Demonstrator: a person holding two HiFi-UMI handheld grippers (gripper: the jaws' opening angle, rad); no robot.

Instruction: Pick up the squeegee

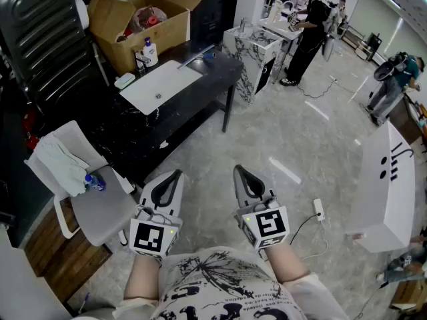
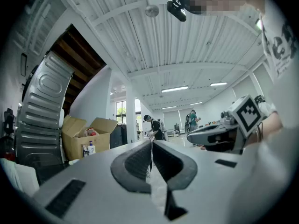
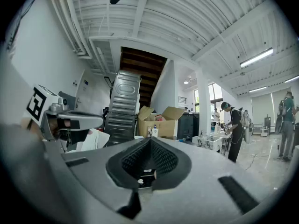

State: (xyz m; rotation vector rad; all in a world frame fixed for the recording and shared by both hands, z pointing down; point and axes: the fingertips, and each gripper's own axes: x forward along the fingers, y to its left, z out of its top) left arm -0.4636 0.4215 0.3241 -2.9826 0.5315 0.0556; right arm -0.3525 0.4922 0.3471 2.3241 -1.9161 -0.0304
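Observation:
A thin grey bar-shaped tool (image 1: 198,52) lies on the black table (image 1: 200,89) at the far corner of the white sink (image 1: 160,85); it may be the squeegee, though it is too small to be sure. My left gripper (image 1: 176,174) and right gripper (image 1: 238,170) hang side by side over the bare floor, well short of the table, pointing level. Both are shut with nothing between the pads. The left gripper view shows its jaws (image 2: 152,143) closed together, and the right gripper view shows the same (image 3: 150,140).
An open cardboard box (image 1: 143,19) and a soap bottle (image 1: 151,52) stand behind the sink. A white chair (image 1: 93,205) with a cloth and a blue bottle (image 1: 95,183) is at my left. A white counter (image 1: 387,185) and a power strip (image 1: 319,209) are right. A person (image 1: 308,29) works far off.

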